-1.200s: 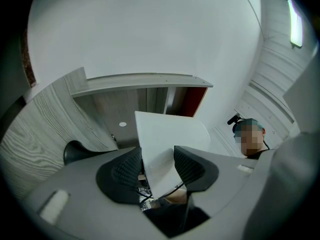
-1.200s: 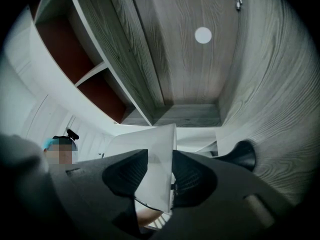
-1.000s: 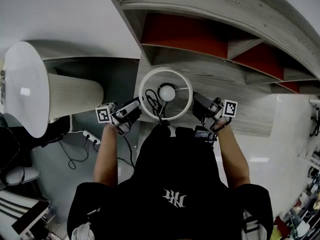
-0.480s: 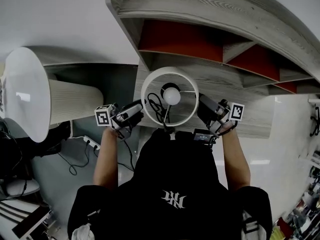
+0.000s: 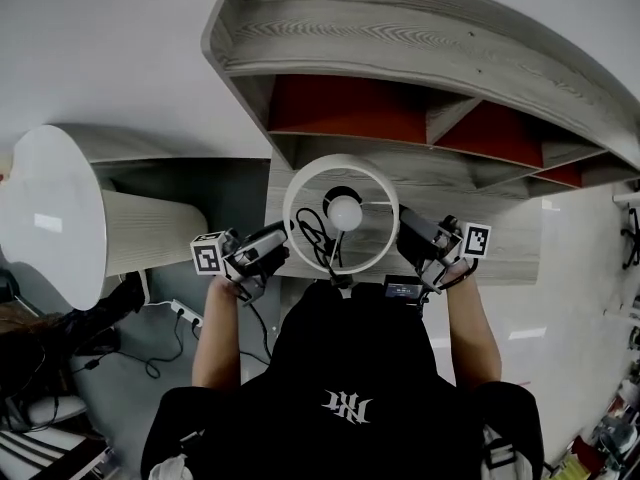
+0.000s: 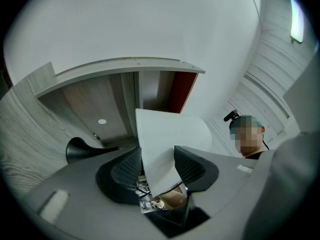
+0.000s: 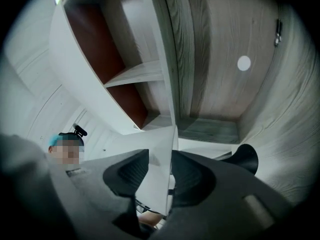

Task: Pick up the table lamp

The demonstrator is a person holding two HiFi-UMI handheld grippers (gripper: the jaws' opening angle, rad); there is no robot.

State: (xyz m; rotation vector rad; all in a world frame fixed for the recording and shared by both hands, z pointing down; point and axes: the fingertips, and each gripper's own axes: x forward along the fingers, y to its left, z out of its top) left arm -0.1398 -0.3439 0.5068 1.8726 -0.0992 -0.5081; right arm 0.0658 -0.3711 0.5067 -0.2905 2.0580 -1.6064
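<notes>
**A:** What do we have for containers?

**B:** The grey shelf unit (image 5: pixel 400 58) fills the top of the head view, and its compartments (image 5: pixel 345 108) have red back panels. Below it, at frame centre, is the table lamp (image 5: pixel 341 161). We look straight down into its round shade (image 6: pixel 162 139) and see the bulb (image 5: pixel 345 209) and a loop of black cord (image 5: pixel 312 224).

**A:** And how do we find the claws?

**B:** The left claw (image 5: pixel 280 243) meets the ring from the lower left, and the right claw (image 5: pixel 404 224) from the lower right. Their marker cubes face outward. In each gripper view the shade wall stands between the two pads, and the pads press on it from both sides (a fairly wide grip, since the wall fills the gap). The right claw's jaws have just been closing onto that wall.

**A:** And the hands?

**B:** Both forearms reach up from the black shirt at the bottom. The left hand (image 5: pixel 222 286) and the right hand (image 5: pixel 455 273) sit just behind the cubes.
</notes>
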